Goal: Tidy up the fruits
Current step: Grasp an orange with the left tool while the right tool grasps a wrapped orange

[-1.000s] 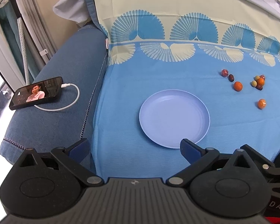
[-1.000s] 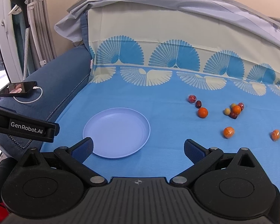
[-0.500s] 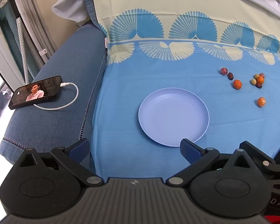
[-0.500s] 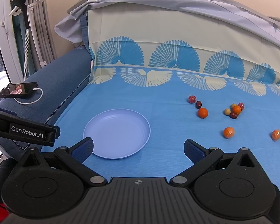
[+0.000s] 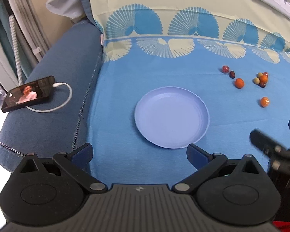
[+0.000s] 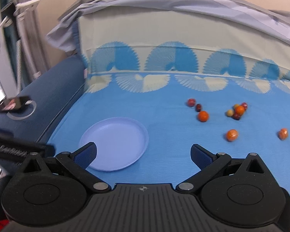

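A lavender plate [image 5: 172, 133] [image 6: 98, 135] lies bare on the blue sheet. Several small fruits are scattered to its right: an orange one [image 6: 203, 116] [image 5: 239, 83], a tight cluster of orange, pale and dark red ones [image 6: 237, 111] [image 5: 262, 79], a red one [image 6: 191, 102] with a dark one [image 6: 198, 107] beside it, and two wrapped orange ones [image 6: 232, 135] [image 6: 283, 133]. My left gripper [image 5: 139, 153] stands open just short of the plate's near rim. My right gripper [image 6: 144, 155] is open with nothing in it, its left finger over the plate's near edge.
A phone [image 5: 29, 93] on a white charging cable [image 5: 63, 98] lies on the dark blue sofa arm at the left. A patterned sheet-covered backrest [image 6: 164, 44] rises behind. The other gripper's body [image 5: 270, 148] shows at the right edge of the left wrist view.
The right gripper has moved forward and right, toward the fruits; its view is blurred by motion. In the left wrist view it has risen further into the frame. The left gripper has barely shifted.
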### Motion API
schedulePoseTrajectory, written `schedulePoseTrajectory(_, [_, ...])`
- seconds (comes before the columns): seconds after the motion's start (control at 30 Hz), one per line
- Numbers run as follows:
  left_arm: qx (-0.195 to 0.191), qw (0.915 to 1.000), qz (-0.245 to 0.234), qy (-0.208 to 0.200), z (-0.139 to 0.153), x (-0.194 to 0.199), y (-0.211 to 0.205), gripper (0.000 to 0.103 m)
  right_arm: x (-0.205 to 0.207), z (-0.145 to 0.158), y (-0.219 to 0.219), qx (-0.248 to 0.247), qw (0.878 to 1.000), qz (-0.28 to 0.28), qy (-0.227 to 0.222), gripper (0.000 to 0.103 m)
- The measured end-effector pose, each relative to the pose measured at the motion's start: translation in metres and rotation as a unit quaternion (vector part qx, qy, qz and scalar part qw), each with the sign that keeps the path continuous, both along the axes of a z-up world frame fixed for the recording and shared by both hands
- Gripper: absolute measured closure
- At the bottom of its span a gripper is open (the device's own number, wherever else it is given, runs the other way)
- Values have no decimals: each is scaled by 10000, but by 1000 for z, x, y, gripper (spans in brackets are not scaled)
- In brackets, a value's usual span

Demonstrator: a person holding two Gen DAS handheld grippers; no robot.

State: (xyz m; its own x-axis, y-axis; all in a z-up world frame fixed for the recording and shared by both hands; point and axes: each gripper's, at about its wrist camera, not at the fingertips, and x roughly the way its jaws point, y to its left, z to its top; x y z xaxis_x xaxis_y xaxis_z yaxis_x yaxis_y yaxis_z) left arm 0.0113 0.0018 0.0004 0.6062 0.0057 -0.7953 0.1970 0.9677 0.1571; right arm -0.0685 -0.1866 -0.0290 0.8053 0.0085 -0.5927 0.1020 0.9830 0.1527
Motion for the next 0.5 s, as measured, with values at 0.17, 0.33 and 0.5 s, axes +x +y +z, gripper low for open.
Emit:
schedulePoseTrajectory(0.17, [-222,9996,-120,116,-2,7,-21,0,3,-5,-46,-2,9974,-712,-148,0])
schedulePoseTrajectory(0.33, [-472,9971,-435,416,-8,26,-62,0,1,-18,-109,70,9865,-1632,-81,0])
schedulePoseTrajectory(0.5, [-498,9954,-733,375,-22,57,-115,0,-2,-34,-173,140,9678,-2513,-18,0])
